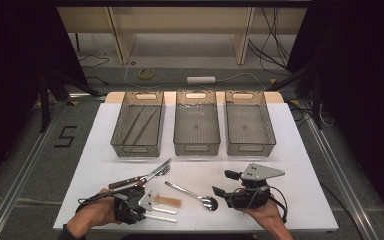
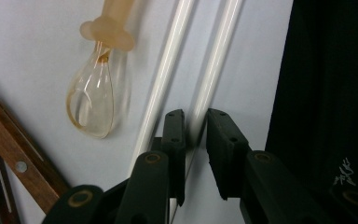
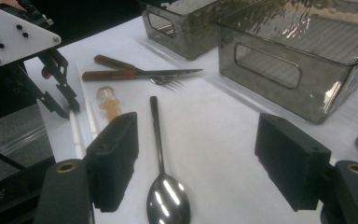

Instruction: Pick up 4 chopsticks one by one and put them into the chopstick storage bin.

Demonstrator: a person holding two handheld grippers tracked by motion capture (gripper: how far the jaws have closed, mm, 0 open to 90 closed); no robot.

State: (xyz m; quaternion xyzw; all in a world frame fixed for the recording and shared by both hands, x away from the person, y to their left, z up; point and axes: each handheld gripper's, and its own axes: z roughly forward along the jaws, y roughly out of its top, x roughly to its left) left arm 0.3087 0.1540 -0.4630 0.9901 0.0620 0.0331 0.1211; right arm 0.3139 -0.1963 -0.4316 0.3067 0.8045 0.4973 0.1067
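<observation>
Two hands come in at the near edge of the white table (image 1: 290, 145), each one holding a gripper; the left gripper (image 2: 195, 135) sits low over two white chopsticks (image 1: 162, 215), and its jaws are closing on one stick, with a thin gap on each side, so it looks to be about to pinch but I cannot tell if it has hold yet; the sticks lie side by side near the edge, which makes them easy to reach first; just past them lies a small clear plastic spoon (image 2: 93, 93) with a peach handle; the right gripper (image 3: 200, 163) hovers with its jaws wide apart and nothing between them but air, and a shiny metal spoon (image 3: 165, 186) lies on the table just below, so I think it waits for its turn; a bit farther on, a knife (image 3: 140, 73) and a fork (image 3: 165, 81), both with brown wooden handles, lie crossed and touching; at the far side stand three see-through bins in a row; the left bin (image 1: 137, 125) has long thin things in it, maybe more sticks, while the middle bin (image 1: 196, 125) and the right bin (image 1: 249, 125) look bare; my guess is each kind of tool goes in its own bin.
</observation>
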